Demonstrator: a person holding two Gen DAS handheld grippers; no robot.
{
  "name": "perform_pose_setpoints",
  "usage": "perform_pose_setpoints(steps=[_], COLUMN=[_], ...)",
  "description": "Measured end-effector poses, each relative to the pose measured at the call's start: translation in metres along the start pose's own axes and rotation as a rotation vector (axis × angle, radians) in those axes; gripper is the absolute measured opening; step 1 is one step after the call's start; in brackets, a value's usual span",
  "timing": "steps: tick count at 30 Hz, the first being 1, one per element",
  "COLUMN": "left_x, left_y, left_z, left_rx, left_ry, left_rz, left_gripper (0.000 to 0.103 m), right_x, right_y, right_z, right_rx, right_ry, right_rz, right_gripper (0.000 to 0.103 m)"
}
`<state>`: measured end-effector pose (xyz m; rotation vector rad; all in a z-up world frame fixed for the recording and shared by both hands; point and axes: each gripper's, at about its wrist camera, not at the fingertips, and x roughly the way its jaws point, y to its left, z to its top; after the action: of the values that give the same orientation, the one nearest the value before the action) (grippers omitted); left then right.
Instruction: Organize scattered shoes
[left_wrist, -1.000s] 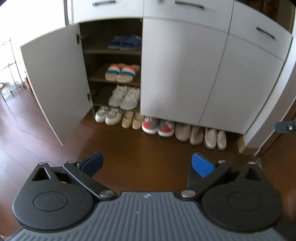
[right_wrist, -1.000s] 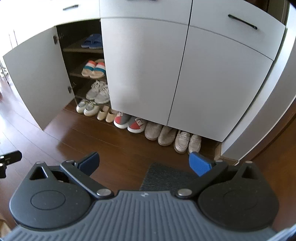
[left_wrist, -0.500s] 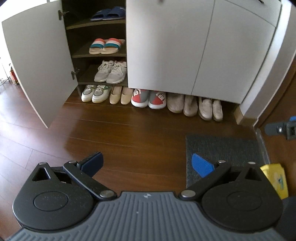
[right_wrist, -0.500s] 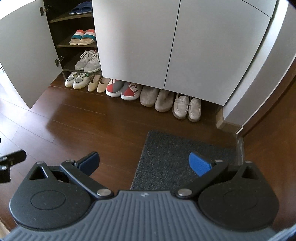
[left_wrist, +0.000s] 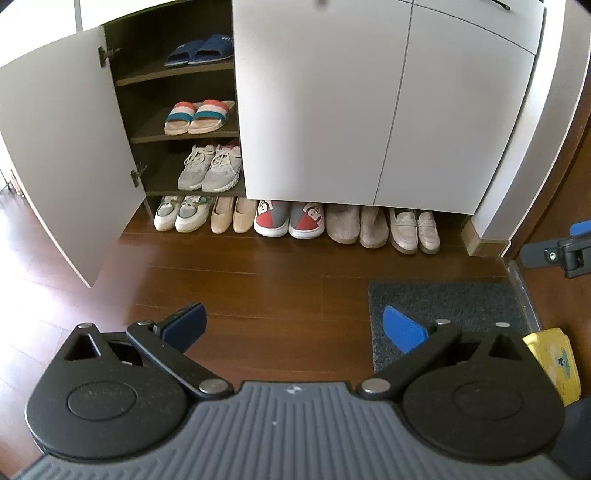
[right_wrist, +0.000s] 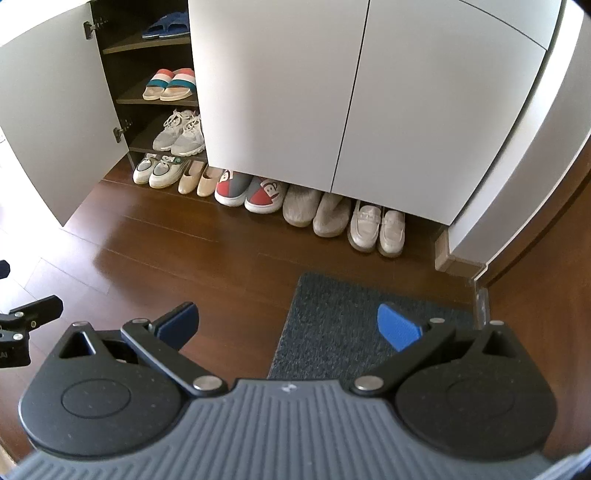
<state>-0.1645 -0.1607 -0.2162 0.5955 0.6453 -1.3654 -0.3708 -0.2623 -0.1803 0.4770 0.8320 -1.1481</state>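
Five shoe pairs (left_wrist: 295, 225) line the floor, toes pointing outward.

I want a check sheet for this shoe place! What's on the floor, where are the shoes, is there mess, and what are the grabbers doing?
Surface: brown wood floor, bare in the middle; dark doormat at the right.
Job's things: five pairs lined up on the floor under the cabinet, among them red-and-grey slip-ons and beige loafers; blue slides, striped slides and grey sneakers on the shelves.
Clutter: a yellow item beside the mat; what it is I cannot tell.
Grippers: left hand-held gripper and right hand-held gripper both open and empty.
Cables: nothing seen.
Surroundings: left cabinet door swung open, others closed.
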Motion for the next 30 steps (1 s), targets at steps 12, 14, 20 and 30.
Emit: perform_pose_setpoints(steps=[12,14,20,30], left_x=[0.001,0.002,0.005,0.009], left_y=[-0.011,-0.012,-0.015,-0.020], left_z=[0.011,0.011,0.009,0.005], left_rx=[0.018,0.014,0.013,0.011], left_ry=[-0.022,-0.018,-0.014,-0.010], left_rz=[-0.021,-0.020,-0.017,-0.027], left_gripper=[0.103,0.103,0.103,0.103], right_x=[0.000,0.001,0.003,0.003], right_y=[0.003,0.002,0.001,0.000], right_z=[0.012,0.013,0.014,0.013], right_rx=[-0.017,-0.018,-0.016,-0.018], right_ry=[-0.007,-0.006,0.003,0.011], right_rz=[0.011,0.010,0.004,-0.001], right_gripper=[0.102,0.102,0.102,0.102])
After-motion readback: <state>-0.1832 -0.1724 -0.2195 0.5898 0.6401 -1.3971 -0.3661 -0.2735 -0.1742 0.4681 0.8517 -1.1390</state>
